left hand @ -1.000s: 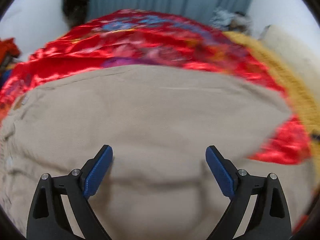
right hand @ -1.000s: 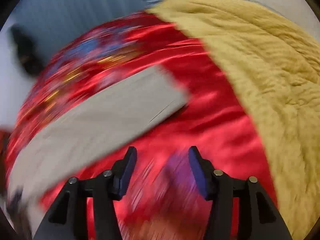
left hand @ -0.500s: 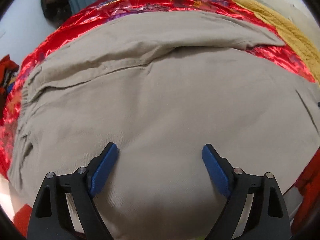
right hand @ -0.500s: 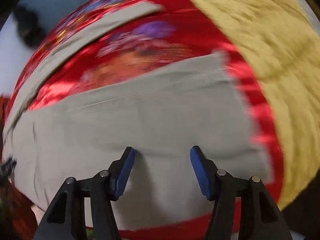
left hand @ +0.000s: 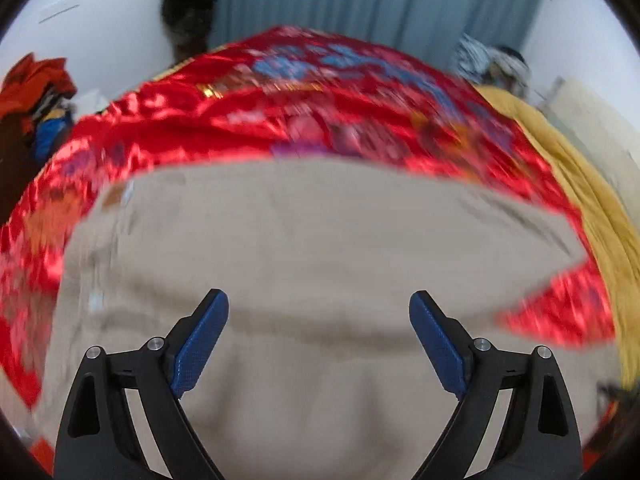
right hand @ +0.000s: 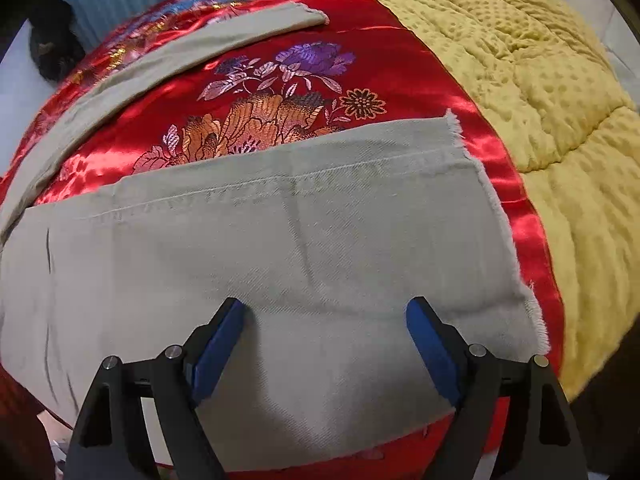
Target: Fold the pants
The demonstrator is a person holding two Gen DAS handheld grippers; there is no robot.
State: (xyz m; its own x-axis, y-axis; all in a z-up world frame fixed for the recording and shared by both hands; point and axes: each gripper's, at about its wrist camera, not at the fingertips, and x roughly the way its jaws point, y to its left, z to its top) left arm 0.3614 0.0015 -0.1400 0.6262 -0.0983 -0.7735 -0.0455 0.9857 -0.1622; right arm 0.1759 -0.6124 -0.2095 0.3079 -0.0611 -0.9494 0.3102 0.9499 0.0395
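Beige pants (left hand: 312, 248) lie spread on a red satin bedcover (left hand: 224, 120). In the blurred left wrist view my left gripper (left hand: 319, 314) hangs open above the upper part of the pants, with nothing between its blue pads. In the right wrist view the near pant leg (right hand: 280, 248) ends in a frayed hem (right hand: 500, 216) at the right, and the far leg (right hand: 168, 56) runs off to the upper left. My right gripper (right hand: 326, 318) points down at the near leg close to the hem. Its jaws are opening and stand wide over the cloth without pinching it.
A yellow dimpled blanket (right hand: 540, 92) covers the bed's right side. Embroidered flowers (right hand: 272, 108) show between the two legs. A blue curtain (left hand: 380, 4), a dark shape (left hand: 188, 4) on the wall and a heap of clothes (left hand: 36, 96) at the left lie beyond the bed.
My right gripper swung from the bare red cover onto the near pant leg by the hem, and its jaws widened. My left gripper dipped close to the pants, then pulled back up.
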